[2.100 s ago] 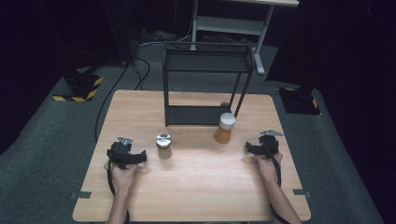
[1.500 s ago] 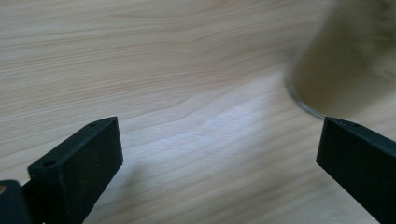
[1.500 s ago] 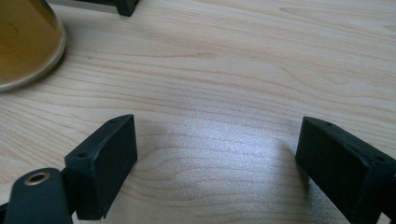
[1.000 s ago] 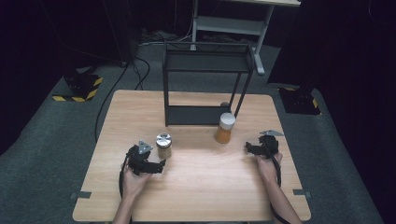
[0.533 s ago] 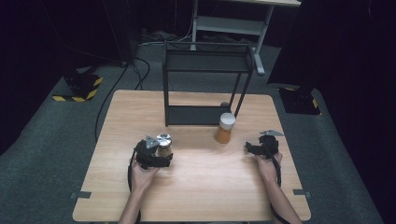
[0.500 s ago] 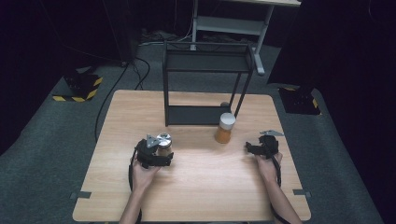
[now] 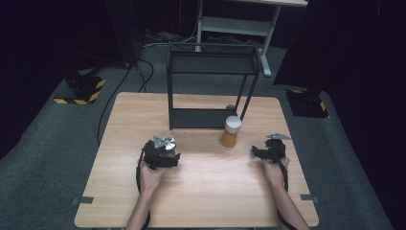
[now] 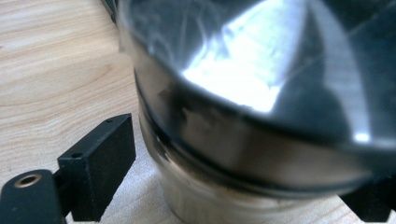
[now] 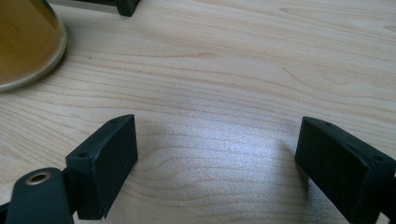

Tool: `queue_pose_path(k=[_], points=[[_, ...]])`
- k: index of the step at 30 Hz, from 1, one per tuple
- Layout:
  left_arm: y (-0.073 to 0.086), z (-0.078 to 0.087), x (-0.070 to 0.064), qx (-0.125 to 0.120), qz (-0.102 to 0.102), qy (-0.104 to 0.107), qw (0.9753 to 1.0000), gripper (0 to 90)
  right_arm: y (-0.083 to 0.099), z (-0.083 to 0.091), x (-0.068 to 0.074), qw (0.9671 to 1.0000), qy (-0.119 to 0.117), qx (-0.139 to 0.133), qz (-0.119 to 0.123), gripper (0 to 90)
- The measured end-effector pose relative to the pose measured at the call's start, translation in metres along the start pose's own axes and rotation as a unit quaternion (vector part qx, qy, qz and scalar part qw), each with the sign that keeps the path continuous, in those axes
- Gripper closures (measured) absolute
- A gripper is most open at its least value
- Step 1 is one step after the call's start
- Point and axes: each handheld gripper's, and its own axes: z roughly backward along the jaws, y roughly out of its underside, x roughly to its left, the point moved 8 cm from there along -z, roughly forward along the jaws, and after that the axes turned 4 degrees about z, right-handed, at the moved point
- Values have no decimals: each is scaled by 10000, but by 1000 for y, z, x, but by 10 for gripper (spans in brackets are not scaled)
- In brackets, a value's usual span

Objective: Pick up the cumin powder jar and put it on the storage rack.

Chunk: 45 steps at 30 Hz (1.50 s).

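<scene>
The tin [image 8: 261,116] is flanked by the left gripper [image 7: 162,154], jaws seemingly not yet touching; the right gripper [image 9: 219,163] is held wide, empty.

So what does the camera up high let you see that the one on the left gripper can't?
The high view takes in the black rack, the orange jar, the right gripper resting apart from them, and both forearms. The left gripper view gives the close detail: a black jaw on each side of the jar's body, a slight gap visible at the left one. Both views share the silver-lidded jar, the left gripper around it and the wooden table.
</scene>
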Motion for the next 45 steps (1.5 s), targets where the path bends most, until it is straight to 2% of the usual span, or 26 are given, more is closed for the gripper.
queue_pose_path(k=[23, 27, 32, 45], points=[[-1, -7, -8, -12, -80, -204, 9998, 231, 0, 0, 0, 10000, -2, -1, -5, 127], [1, -6, -5, -66, 31, -102, 9999, 258, 0, 0, 0, 10000, -2, 0, -5, 127], [2, -6, -5, -96, -4, -88, 9999, 295, 0, 0, 0, 10000, -3, -1, -4, 127], [2, -7, -11, -133, -92, -237, 9996, 309, 0, 0, 0, 10000, -5, -1, -5, 127]])
